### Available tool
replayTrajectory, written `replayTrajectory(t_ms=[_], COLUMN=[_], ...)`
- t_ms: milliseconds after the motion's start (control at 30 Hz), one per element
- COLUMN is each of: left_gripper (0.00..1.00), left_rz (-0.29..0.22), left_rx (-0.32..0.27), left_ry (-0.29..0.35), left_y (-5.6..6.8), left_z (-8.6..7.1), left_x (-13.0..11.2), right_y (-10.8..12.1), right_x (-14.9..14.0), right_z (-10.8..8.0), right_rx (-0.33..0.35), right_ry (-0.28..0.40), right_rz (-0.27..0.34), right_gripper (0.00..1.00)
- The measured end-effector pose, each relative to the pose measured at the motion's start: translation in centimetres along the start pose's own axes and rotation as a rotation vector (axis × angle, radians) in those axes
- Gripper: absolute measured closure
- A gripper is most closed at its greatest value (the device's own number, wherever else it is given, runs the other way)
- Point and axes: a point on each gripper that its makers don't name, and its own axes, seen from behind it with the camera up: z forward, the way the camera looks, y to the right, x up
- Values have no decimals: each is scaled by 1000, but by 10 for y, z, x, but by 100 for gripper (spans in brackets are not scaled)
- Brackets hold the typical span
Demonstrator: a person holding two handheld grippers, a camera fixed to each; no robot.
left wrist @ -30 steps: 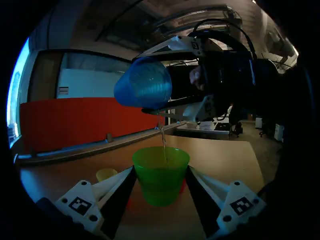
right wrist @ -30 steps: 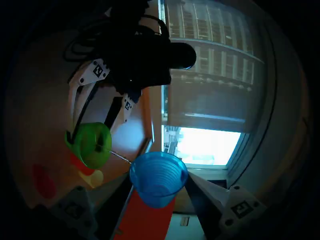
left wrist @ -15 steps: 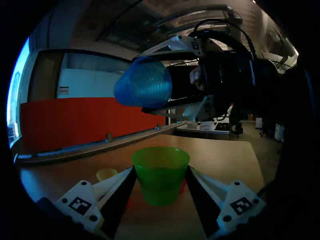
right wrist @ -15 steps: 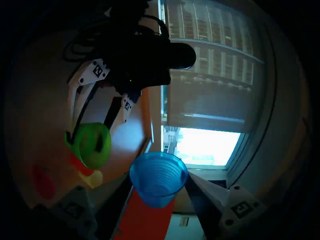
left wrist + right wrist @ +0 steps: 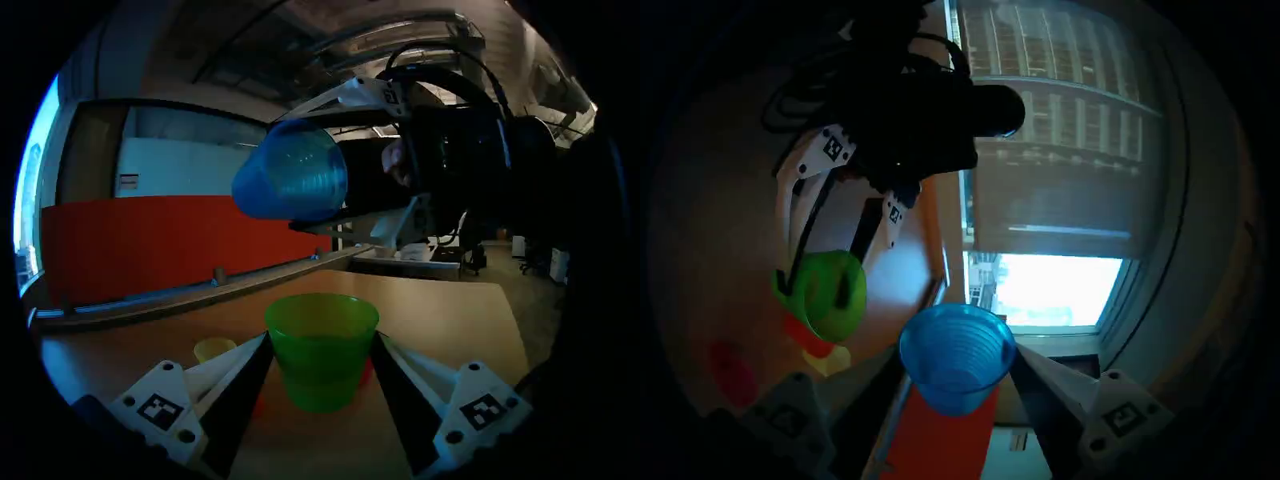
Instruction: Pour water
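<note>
While the green cup (image 5: 322, 360) sits upright over the wooden table (image 5: 448, 312), the left gripper (image 5: 322, 340) pinches it, one finger pressed against each side of its wall. The cup's mouth is open to the top, and its translucent lower part looks darker, as if a little liquid lies there. Whether its base rests on the table cannot be told.

Above it and slightly to the left in the left gripper view hangs the blue cup (image 5: 292, 172), tipped onto its side with its mouth toward the lower left. The right gripper (image 5: 288, 172) clamps it, one finger along the upper wall and one along the lower. A hand (image 5: 392, 156) shows just behind that gripper, among black cables. In the right gripper view the blue cup's mouth faces the camera, and its ribbed inner wall can be seen down to the bottom.

A small yellow cup (image 5: 212, 348) stands on the table to the left of the green cup, behind the left finger. Something red (image 5: 366, 372) peeks out just behind the green cup's base. A red partition (image 5: 160, 240) runs along the far edge of the table.
</note>
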Motion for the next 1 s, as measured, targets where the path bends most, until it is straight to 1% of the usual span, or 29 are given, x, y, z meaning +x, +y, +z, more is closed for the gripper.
replayTrajectory(t_ms=[267, 467, 700, 867, 1000], left_gripper=[17, 17, 17, 17, 17], left_rz=[2, 3, 7, 9, 12], left_rx=[9, 14, 27, 31, 33], left_ry=[0, 3, 2, 2, 0], left_y=[-2, -3, -6, -7, -7], left_z=[-1, -3, -4, -6, -6], left_x=[1, 3, 2, 4, 6], right_y=[-3, -7, -7, -13, -21], right_x=[3, 4, 0, -9, -15], right_z=[-1, -2, -3, -3, -2], right_rx=[2, -1, -13, -9, 6], right_ry=[0, 7, 18, 9, -3], right_rz=[72, 147, 260, 344, 433], right_gripper=[10, 10, 10, 10, 10])
